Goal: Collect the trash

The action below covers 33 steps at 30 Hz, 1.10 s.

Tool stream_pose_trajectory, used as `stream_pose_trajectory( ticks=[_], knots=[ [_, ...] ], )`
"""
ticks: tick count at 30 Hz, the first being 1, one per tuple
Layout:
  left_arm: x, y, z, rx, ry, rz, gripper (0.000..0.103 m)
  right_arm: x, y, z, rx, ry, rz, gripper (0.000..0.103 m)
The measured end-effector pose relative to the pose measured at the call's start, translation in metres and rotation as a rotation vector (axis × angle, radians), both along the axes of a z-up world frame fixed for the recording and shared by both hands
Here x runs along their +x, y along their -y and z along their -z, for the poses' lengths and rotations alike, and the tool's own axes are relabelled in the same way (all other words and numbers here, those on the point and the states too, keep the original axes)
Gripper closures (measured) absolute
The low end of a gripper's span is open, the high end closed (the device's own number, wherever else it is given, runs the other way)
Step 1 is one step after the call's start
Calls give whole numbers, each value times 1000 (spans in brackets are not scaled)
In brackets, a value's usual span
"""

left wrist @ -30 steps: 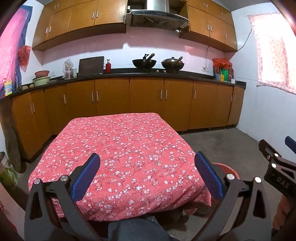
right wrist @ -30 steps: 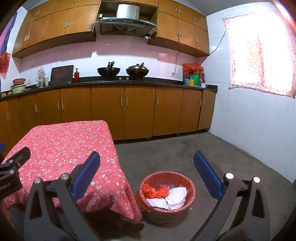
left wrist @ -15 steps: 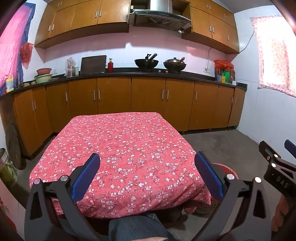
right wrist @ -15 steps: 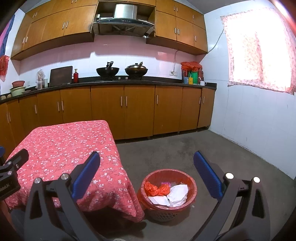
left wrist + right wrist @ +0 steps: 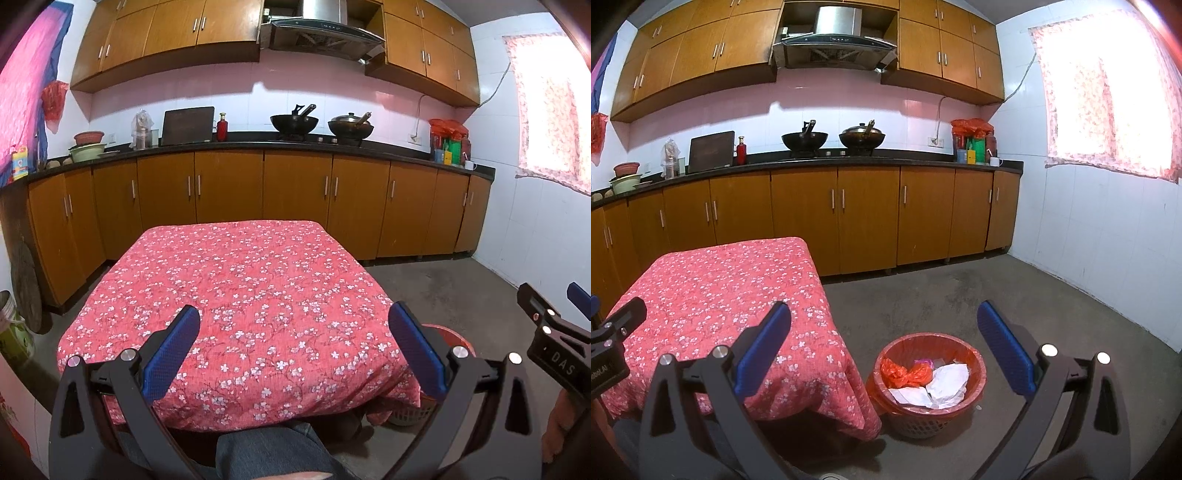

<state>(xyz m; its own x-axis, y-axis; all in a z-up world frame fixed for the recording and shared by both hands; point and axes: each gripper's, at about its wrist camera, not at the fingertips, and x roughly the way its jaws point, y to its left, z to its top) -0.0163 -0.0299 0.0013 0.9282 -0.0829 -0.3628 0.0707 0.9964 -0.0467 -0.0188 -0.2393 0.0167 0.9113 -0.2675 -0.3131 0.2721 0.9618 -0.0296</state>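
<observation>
A red trash basket [image 5: 975, 365] stands on the floor right of the table, holding white crumpled paper [image 5: 945, 382] and an orange plastic bag [image 5: 905, 373]. Its rim [image 5: 456, 334] peeks out behind the table corner in the left wrist view. My right gripper [image 5: 884, 349] is open and empty, held above and in front of the basket. My left gripper [image 5: 293, 349] is open and empty, held over the near edge of the table with the red flowered cloth [image 5: 240, 295]. No trash shows on the cloth.
Wooden cabinets [image 5: 295, 199] and a dark counter with woks [image 5: 293, 123] run along the far wall. A white tiled wall [image 5: 1108, 240] stands to the right, grey floor [image 5: 960, 295] between. My knee [image 5: 266, 454] is below the table edge. A green container [image 5: 14, 339] stands at far left.
Both grippers have drawn back and risen slightly, so the table and basket look a bit farther. Both stay open and empty.
</observation>
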Motion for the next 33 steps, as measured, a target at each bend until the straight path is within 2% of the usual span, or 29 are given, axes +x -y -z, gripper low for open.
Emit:
stream_pose_trajectory(
  ticks=[33],
  knots=[
    [0, -1, 4, 1, -8, 6, 2, 0, -1, 1, 2, 0, 1, 4]
  ],
)
